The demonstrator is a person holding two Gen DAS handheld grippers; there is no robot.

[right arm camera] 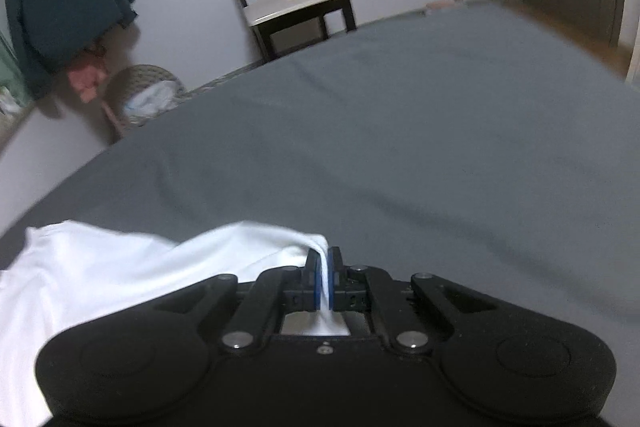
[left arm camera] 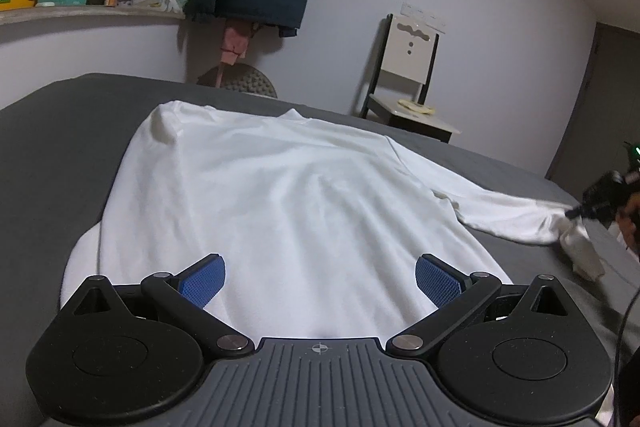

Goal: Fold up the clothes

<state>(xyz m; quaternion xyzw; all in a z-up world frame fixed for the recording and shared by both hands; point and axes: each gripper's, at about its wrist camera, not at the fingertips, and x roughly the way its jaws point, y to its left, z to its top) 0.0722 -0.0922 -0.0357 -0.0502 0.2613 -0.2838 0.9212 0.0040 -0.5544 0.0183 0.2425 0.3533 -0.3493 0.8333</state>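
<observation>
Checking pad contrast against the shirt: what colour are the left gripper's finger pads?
Blue pads, clearest in the left wrist view.

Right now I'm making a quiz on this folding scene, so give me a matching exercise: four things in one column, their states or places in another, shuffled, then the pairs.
Column one:
1. left gripper
2. right gripper
3. white shirt
4. chair

Column two:
A. lies spread on the grey bed
B. shut on the shirt's sleeve
C. stands by the wall beyond the bed
D. open, over the shirt's near edge

Pairs: 1-D, 2-B, 3-A, 4-C
</observation>
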